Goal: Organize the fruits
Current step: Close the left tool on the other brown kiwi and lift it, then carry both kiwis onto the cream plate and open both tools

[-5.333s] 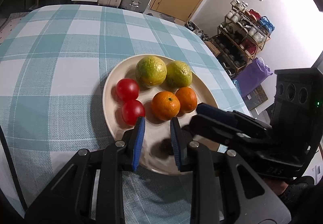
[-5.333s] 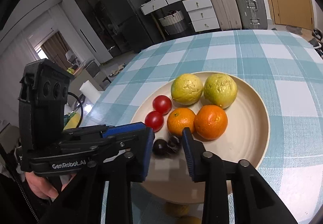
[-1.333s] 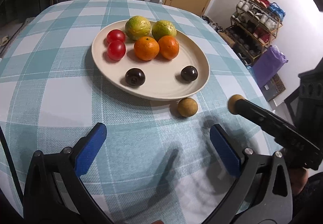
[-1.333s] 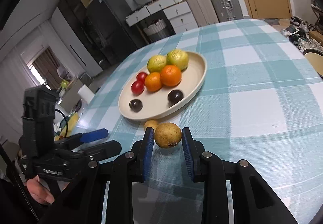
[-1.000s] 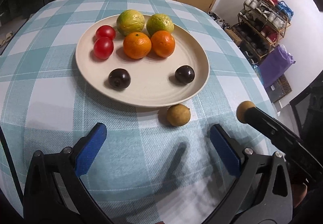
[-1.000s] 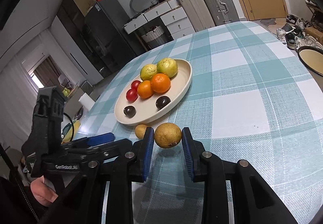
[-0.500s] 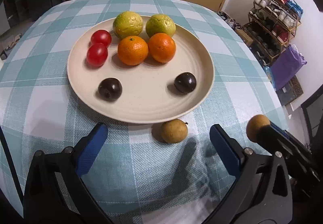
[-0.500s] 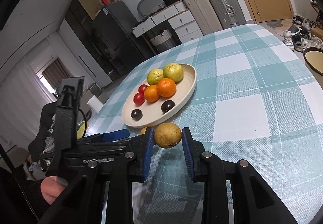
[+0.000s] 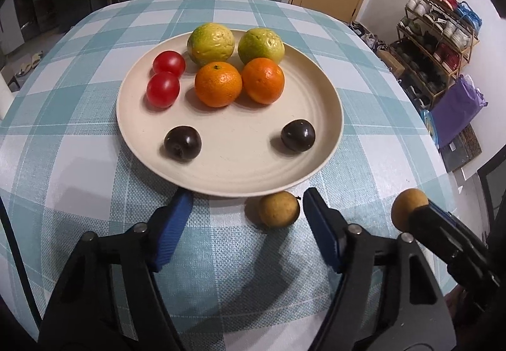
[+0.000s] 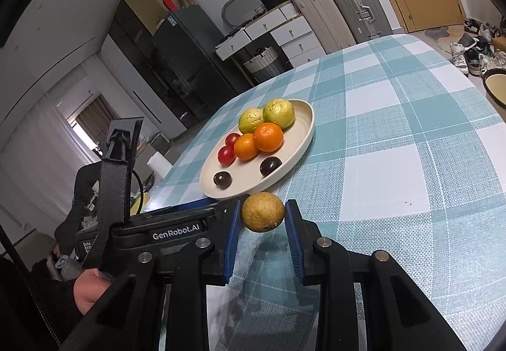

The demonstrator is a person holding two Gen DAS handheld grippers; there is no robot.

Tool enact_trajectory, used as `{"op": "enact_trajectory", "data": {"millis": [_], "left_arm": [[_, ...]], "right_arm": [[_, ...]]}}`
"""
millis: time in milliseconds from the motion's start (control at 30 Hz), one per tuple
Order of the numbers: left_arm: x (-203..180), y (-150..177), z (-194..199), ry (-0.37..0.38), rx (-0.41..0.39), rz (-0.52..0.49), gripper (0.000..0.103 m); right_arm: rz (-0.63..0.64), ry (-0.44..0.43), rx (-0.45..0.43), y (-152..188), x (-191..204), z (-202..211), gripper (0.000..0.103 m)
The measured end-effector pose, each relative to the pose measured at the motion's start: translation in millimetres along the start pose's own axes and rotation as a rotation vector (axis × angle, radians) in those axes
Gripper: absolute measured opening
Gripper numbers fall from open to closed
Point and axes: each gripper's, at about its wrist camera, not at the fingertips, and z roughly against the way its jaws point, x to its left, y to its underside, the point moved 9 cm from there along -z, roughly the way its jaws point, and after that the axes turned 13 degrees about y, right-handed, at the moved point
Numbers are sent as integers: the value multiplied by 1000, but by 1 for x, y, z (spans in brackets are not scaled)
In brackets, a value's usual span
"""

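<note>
Looking along the left gripper (image 9: pixel 246 224), the left wrist view shows its blue pads half-spread, the jaws having just been closing; a small yellow-brown fruit (image 9: pixel 279 208) lies on the checked tablecloth (image 9: pixel 79 161) between them, just beside the right pad and clear of the left one, so nothing is gripped yet. The fruit sits just off the near rim of the cream plate (image 9: pixel 332 104), which already carries two red tomatoes (image 9: pixel 163 89), two oranges (image 9: pixel 218 84), two green citrus fruits (image 9: pixel 211 43) and two dark plums (image 9: pixel 182 143). At right, the other gripper holds a second yellow-brown fruit (image 9: pixel 409 208) above the cloth.

Looking along the right gripper (image 10: pixel 261 224), the right wrist view shows the jaws narrowed onto that second fruit, its sides pressed by both pads, held off the table near the plate edge; the left gripper's body lies beside it.

To do the pickup well, the left gripper should probably shift so the loose fruit is centred between the pads before closing, keeping the near finger off the plate rim. A round fruit nudged by one pad first may roll away.
</note>
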Motion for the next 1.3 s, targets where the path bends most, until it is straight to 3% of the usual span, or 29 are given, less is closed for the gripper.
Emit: {"op": "enact_trajectory", "data": {"millis": [233, 400, 633, 1300], "left_arm": [[-5, 4, 3, 31, 12, 9, 54], [-10, 9, 3, 34, 19, 2, 53], [-17, 12, 4, 99, 32, -3, 28], [-31, 25, 13, 192, 25, -40, 24]], "right_arm": [[-7, -2, -1, -1, -1, -2, 29], [-7, 1, -1, 0, -1, -2, 29], [-10, 3, -5, -1, -2, -2, 29], [-12, 17, -5, 0, -3, -1, 29]]}}
